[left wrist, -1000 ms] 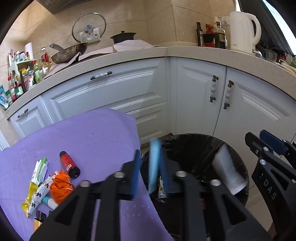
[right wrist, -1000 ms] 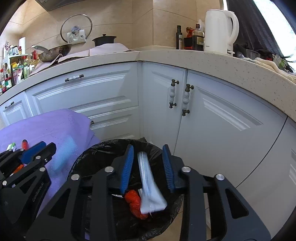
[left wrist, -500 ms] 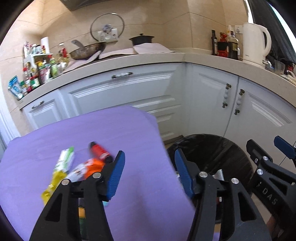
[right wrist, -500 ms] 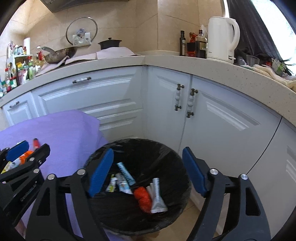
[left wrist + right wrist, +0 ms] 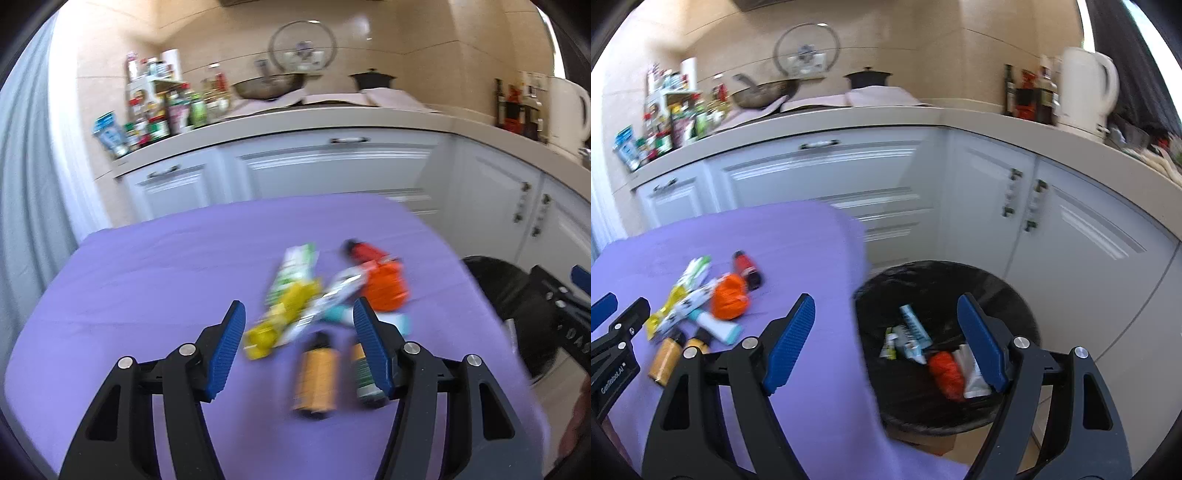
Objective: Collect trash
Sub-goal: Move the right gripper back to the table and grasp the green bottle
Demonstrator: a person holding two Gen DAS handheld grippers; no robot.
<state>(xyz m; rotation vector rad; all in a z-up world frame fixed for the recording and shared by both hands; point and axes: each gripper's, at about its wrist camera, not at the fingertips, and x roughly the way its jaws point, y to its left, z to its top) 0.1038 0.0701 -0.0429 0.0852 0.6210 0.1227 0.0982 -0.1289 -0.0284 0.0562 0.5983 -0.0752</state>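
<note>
Now both my grippers stand released, nothing between the fingers: the left gripper point(image 5: 298, 322) over the purple-clothed bench point(image 5: 147, 280), the right gripper point(image 5: 884, 319) between bench edge and the round black-lined trash bin point(image 5: 1015, 295). On the bench the trash is clustered — one crumpled orange wrapper point(image 5: 729, 301), one red-and-black cylinder point(image 5: 748, 269), two amber bottles point(image 5: 316, 376), several blurred sachets point(image 5: 291, 280). In the bin: one orange wad point(image 5: 945, 373) — plus a few tubes point(image 5: 914, 326).

**A home kitchen**

White cabinets point(image 5: 827, 173) run under a pale corner countertop point(image 5: 960, 122) that carries a wok point(image 5: 764, 94), a black pot point(image 5: 868, 79), an electric kettle point(image 5: 1086, 92) and crowded condiment bottles point(image 5: 162, 114); beige tiles point(image 5: 923, 44) line the wall.
</note>
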